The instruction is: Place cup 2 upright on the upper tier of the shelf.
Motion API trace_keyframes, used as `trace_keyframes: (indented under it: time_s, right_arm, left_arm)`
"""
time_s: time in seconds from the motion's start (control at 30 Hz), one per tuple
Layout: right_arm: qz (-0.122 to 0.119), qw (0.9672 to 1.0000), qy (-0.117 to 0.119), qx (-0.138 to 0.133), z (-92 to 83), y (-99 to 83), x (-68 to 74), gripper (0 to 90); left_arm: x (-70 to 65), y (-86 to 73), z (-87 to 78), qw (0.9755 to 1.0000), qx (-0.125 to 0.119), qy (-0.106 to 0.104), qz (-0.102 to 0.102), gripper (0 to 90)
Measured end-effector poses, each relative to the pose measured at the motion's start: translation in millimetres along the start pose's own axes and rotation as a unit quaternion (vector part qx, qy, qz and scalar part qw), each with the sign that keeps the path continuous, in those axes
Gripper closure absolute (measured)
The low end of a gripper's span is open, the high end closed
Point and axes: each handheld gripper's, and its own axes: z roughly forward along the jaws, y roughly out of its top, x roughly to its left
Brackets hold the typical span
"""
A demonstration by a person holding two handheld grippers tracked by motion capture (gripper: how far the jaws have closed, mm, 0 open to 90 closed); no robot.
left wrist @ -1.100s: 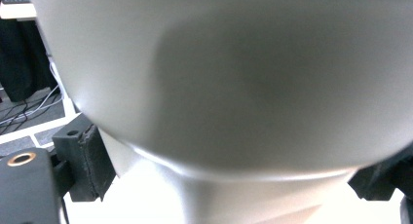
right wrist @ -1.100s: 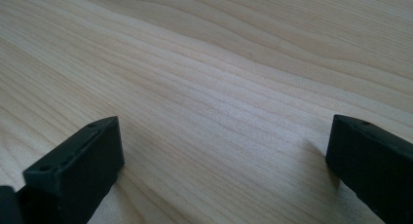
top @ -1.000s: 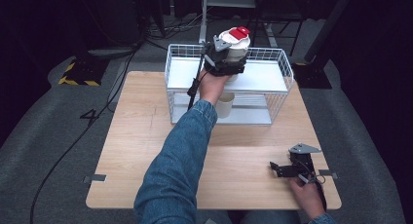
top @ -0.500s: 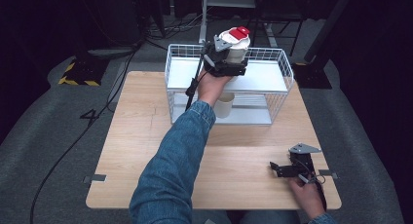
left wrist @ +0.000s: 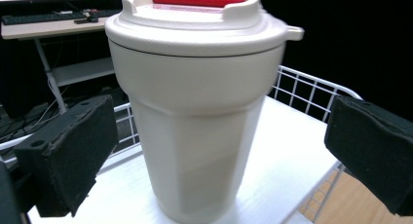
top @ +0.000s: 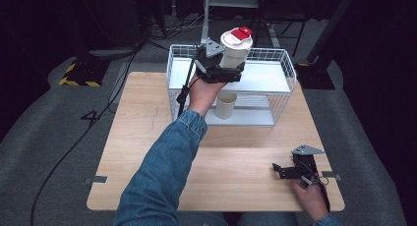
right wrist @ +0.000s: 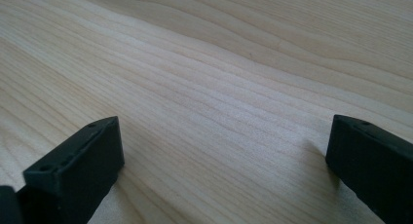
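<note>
A cream tumbler (top: 236, 49) with a red-tabbed lid stands upright on the top shelf of a white wire rack (top: 282, 71). My left gripper (top: 230, 71) is open, one jaw on each side of the tumbler (left wrist: 195, 112), and neither pad touches it. In the left gripper view the gripper (left wrist: 214, 156) has wide gaps between its pads and the tumbler's wall. My right gripper (top: 282, 171) rests open on the wooden table (top: 147, 137) near its front right corner. Between its jaws (right wrist: 219, 160) there is only bare wood.
A plain beige cup (top: 226, 105) stands on the rack's lower shelf, just under my left hand. The rack sits at the table's far edge. A black cable (top: 183, 93) hangs from the left gripper down the rack's left side. Dark floor surrounds the table.
My left gripper has drawn back slightly toward me and the tumbler stays put on the top shelf. The right gripper has not moved.
</note>
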Motion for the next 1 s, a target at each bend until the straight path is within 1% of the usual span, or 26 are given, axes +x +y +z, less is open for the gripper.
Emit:
trace_keyframes:
  time_s: [0.1, 0.23, 0.27, 0.3, 0.37, 0.43, 0.63, 0.87, 1.0]
  right_arm:
    - [0.000, 1.0000, 0.000, 0.000, 0.1, 0.0, -0.1, 0.3]
    - [-0.001, 1.0000, 0.000, 0.000, 0.1, 0.0, -0.1, 0.3]
    - [-0.001, 1.0000, 0.000, 0.000, 0.1, 0.0, -0.1, 0.4]
    - [-0.001, 1.0000, 0.000, 0.000, 0.1, 0.0, -0.2, 0.4]
    - [0.000, 1.0000, 0.000, 0.000, 0.1, 0.0, -0.2, 0.3]
    - [-0.002, 1.0000, 0.001, 0.000, 0.1, 0.0, -0.3, 0.3]
    - [-0.001, 1.0000, 0.001, 0.000, 0.2, 0.1, -0.3, 0.4]
    - [-0.002, 1.0000, 0.002, 0.000, 0.3, 0.3, 0.1, 0.4]
    - [-0.002, 1.0000, 0.002, 0.000, 0.3, 0.3, 0.1, 0.4]
  left_arm:
    - [-2.8, -0.1, -14.1, 1.0000, -0.001, -0.003, 0.001, 0.0]
    - [-7.5, -1.5, -32.5, 0.9999, -0.005, -0.004, 0.010, 0.0]
    - [-8.3, -2.2, -36.9, 0.9999, -0.002, -0.004, 0.012, 0.1]
    - [-8.7, -3.4, -40.8, 0.9999, -0.002, -0.004, 0.012, 0.2]
    - [-9.2, -6.3, -48.2, 1.0000, -0.003, -0.006, 0.004, 0.1]
    - [-9.3, -9.2, -55.8, 1.0000, -0.003, -0.005, 0.004, 0.1]
    - [-8.3, -18.2, -79.1, 1.0000, 0.000, 0.003, 0.004, 0.1]
    - [-4.3, -33.7, -109.3, 0.9999, 0.005, 0.010, 0.001, 0.1]
    - [-0.6, -45.0, -124.0, 0.9997, 0.011, 0.019, 0.008, 0.1]
